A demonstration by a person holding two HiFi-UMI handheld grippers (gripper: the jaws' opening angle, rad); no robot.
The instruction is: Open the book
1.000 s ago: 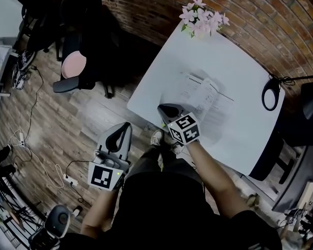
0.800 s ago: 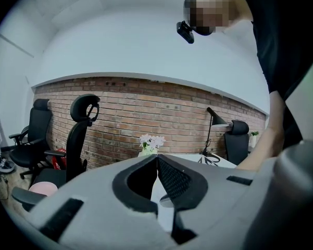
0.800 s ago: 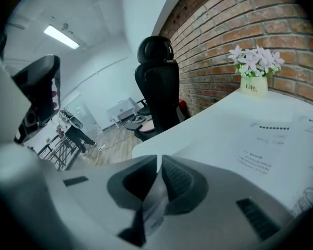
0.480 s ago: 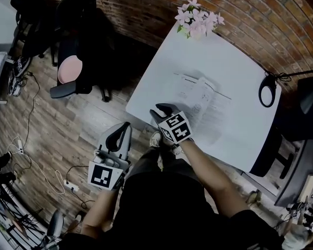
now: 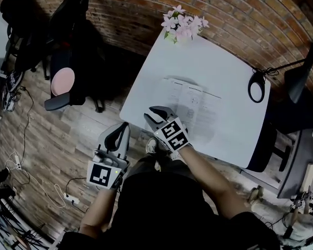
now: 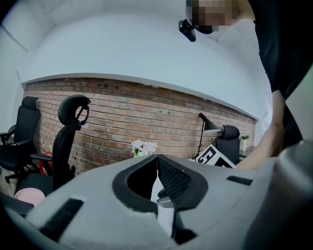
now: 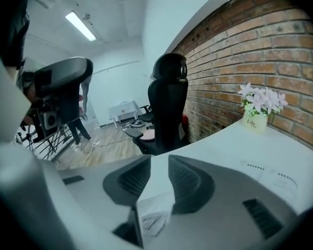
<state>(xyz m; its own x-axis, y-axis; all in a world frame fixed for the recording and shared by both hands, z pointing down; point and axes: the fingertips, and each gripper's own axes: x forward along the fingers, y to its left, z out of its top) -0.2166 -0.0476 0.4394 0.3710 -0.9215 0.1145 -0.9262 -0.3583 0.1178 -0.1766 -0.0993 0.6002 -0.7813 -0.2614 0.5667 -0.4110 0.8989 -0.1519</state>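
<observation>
While our left gripper hangs off the near edge of the table, its jaws closed tip to tip on nothing, our right gripper sits over that edge, its jaws just opened and empty. Beyond it the book lies open mid-table. Pink flowers stand at the far corner.

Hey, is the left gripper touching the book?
Apart. The head view shows the left gripper over the wooden floor, clear of the table where the book lies open.
</observation>
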